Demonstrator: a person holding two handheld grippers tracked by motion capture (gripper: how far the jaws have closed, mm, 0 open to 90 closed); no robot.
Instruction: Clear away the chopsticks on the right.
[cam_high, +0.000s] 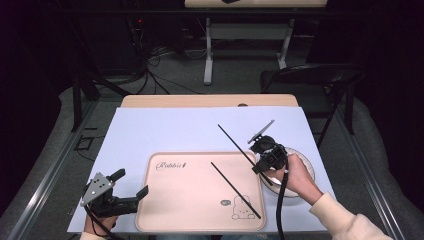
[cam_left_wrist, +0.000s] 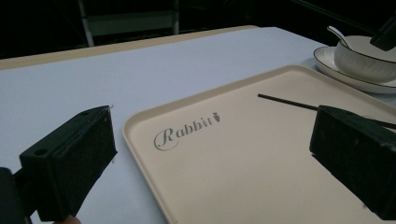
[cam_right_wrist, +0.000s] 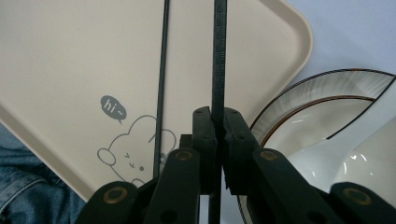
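Right gripper (cam_high: 257, 161) pinches one chopstick (cam_high: 235, 141) above the tray (cam_high: 175, 210); left gripper (cam_high: 131, 186) spread, empty, at the tray's near-left corner.

Second chopstick (cam_high: 235, 190) lies on the tray. Risk: thin grip near one end — stick may pivot or slip. Right gripper view shows the jaws clamped; left gripper view shows the bowl (cam_left_wrist: 362, 58) on its plate (cam_left_wrist: 327, 63) — a spoon (cam_left_wrist: 337, 35) in it.

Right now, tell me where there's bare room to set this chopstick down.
Free: the tray's left half beside the lying chopstick, and the blue mat behind the tray. Crowded: the right edge, with the plate, bowl and right gripper.
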